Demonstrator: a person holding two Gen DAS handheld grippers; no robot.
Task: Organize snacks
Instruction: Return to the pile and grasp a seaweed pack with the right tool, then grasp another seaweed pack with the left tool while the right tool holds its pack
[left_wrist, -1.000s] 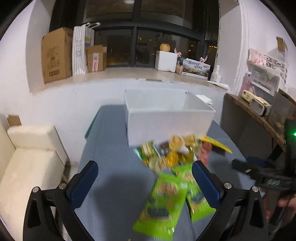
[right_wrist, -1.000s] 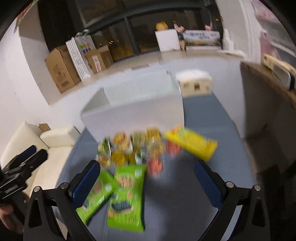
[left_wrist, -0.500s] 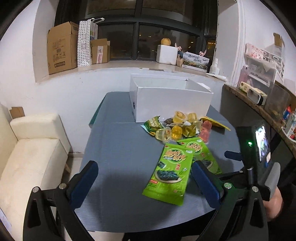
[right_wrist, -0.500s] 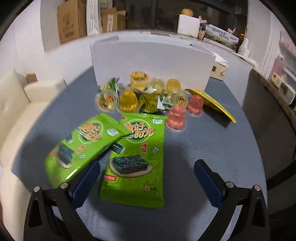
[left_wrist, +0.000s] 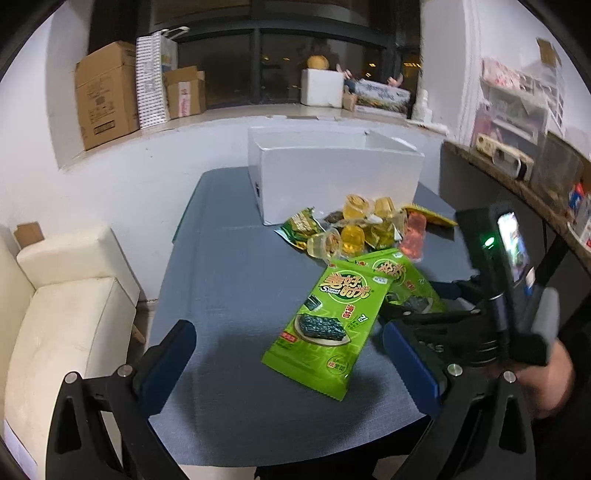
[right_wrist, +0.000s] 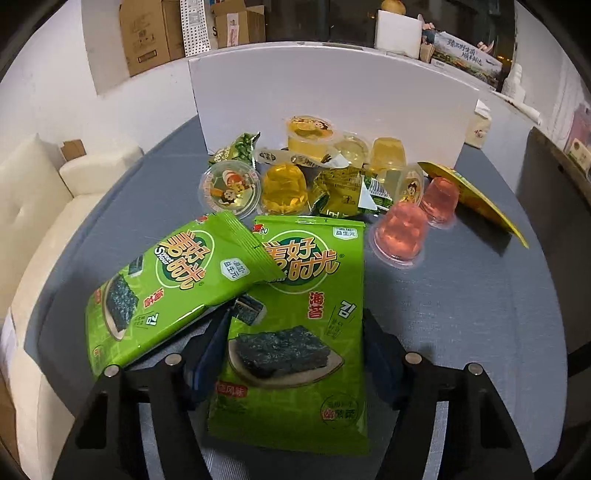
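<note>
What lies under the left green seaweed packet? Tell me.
In the right wrist view, the left seaweed packet overlaps the top left corner of the second seaweed packet, which lies between the closing fingers of the right hand-held gripper. Whatever else is beneath it is covered.

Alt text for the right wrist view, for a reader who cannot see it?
The right gripper is closing around a green seaweed packet on a grey table. A second packet overlaps it; jelly cups sit before a white box.

Right gripper (right_wrist: 295, 354) has dropped from above the pile to the near seaweed packet (right_wrist: 295, 332); its jaws, wide before, are closing with the packet between them. Left gripper (left_wrist: 295, 354) sank slightly, jaws unchanged.
</note>
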